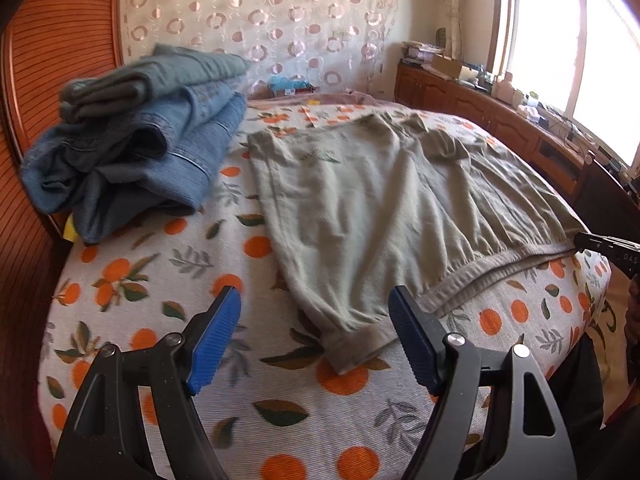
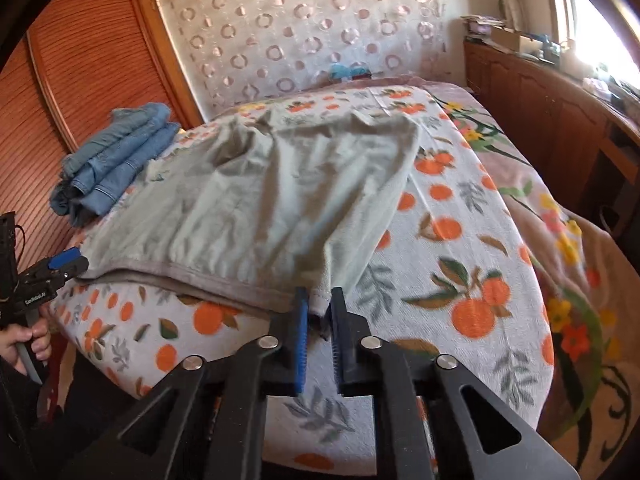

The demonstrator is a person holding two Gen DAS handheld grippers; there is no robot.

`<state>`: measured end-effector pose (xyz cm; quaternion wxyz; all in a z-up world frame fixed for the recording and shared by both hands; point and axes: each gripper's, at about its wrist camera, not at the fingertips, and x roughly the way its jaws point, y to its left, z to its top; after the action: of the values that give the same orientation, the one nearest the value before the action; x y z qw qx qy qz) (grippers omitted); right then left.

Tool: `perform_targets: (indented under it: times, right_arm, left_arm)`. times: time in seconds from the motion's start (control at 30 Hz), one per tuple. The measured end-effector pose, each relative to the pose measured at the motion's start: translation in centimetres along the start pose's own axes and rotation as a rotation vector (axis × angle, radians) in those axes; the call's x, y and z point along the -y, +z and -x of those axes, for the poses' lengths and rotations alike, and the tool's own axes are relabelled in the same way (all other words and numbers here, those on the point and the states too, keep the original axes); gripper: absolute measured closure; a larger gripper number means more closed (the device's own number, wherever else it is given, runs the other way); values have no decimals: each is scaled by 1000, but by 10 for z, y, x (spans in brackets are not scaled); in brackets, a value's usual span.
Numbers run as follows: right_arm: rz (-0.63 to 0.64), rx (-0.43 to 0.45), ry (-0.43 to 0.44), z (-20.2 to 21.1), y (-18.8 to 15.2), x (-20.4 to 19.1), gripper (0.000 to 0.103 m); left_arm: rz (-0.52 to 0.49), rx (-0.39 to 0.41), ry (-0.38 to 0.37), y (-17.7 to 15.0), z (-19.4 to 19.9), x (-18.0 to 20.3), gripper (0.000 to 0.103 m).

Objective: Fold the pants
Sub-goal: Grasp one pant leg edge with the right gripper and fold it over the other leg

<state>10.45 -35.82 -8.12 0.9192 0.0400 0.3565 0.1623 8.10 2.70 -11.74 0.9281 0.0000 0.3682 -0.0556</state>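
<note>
Right gripper (image 2: 319, 308): jaws nearly together, blue pads pinching the near corner of the pants' (image 2: 256, 200) waistband hem. Fabric sits between the pads, corner slightly lifted off the bedspread (image 2: 460, 280).

Left gripper (image 1: 316, 308): jaws wide apart, nothing between them, hovering just above the bedspread in front of a pant-leg cuff (image 1: 352, 344). Not touching the cloth in its own view. In the right wrist view the left gripper (image 2: 74, 262) shows at the far left edge, tip just beside the other end of the waistband; a hand (image 2: 24, 344) grips its handle below.

Pants: grey-green, lying spread and wrinkled across the middle of the bed, waistband along the near edge, legs running away toward the headboard end. Small dark logo print on the cloth in the left wrist view.

Bedspread: white with orange fruit and leaf print; a pink floral blanket (image 2: 560, 208) shows under it on the right side.

Stack of folded clothes (image 1: 136, 128) at the left of the bed, well apart from the pants: blue jeans below, a grey-green piece on top.

Behind: patterned curtain (image 1: 260, 12) with circles, reddish wooden slatted door (image 1: 60, 40) on the left, wooden cabinets (image 1: 480, 112) with clutter under a bright window (image 1: 580, 40) on the right.
</note>
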Motion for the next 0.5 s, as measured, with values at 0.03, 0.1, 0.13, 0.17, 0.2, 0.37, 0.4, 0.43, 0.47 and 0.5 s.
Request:
perform_targets:
  times: [0.03,0.1,0.13,0.17,0.2,0.37,0.4,0.43,0.47,0.5]
  right_arm:
    - [8,16,8,2,6,-2,95]
    - [22,42,32,5,18,-9,96]
    - [35,57,42,6,26,-13,96]
    - [54,72,52,7,34,-20,96]
    - [69,85,63,6,41,-27,96]
    - [171,125,169,-6,78,-81,96]
    - [193,126,194,-10,83,-93,96]
    - [217,125,224,-15,88,-109,96]
    - [242,124,256,-20,91,-125,96]
    - [265,118,285,-26,93,-141,96]
  left_arm:
    - [2,4,7,1,2,-3,26]
    - [9,12,20,4,7,-9,26]
    - [14,17,26,5,10,-12,26]
    - [19,21,30,6,12,-15,26]
    - [25,27,36,7,15,-19,26]
    - [42,49,57,9,26,-31,26]
    - [46,52,62,9,28,-34,26]
    - [50,54,66,9,30,-35,26]
    - [54,56,73,8,32,-38,26]
    - [57,58,78,8,33,-40,26]
